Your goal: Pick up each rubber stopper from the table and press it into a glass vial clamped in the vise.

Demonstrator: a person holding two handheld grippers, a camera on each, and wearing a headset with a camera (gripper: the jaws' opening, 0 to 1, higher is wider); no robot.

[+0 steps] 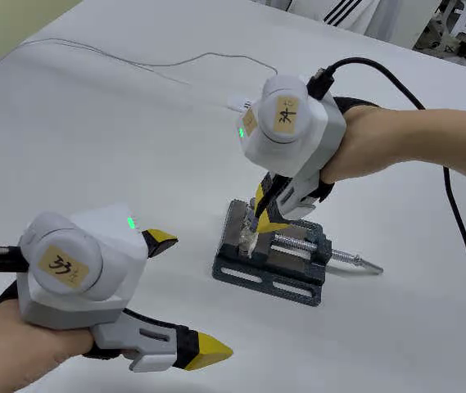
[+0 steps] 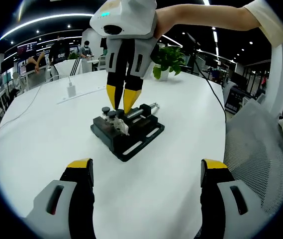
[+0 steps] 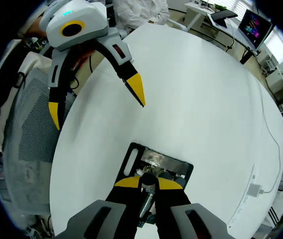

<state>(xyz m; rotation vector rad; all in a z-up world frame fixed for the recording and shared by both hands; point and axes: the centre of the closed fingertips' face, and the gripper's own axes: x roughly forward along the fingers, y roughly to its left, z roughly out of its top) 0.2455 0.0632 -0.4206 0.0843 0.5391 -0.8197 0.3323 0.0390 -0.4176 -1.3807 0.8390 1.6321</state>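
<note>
A dark metal vise (image 1: 269, 266) (image 2: 126, 134) (image 3: 157, 158) stands on the white table and clamps small glass vials (image 1: 247, 242) (image 2: 117, 123). Two of the vials carry black stoppers (image 2: 108, 112). My right gripper (image 1: 260, 219) (image 2: 122, 99) (image 3: 148, 183) points down over the vials, its yellow tips shut on a dark rubber stopper (image 3: 147, 180) right above the vise. My left gripper (image 1: 187, 295) (image 2: 146, 167) (image 3: 96, 102) hovers open and empty over bare table, to the left of the vise and nearer to me.
A white power adapter (image 1: 237, 104) (image 2: 71, 89) (image 3: 254, 189) with its cable (image 1: 134, 61) lies on the far side of the table. A grey mesh chair (image 2: 260, 144) (image 3: 27, 134) stands at the table's edge. The vise handle (image 1: 357, 262) sticks out to the right.
</note>
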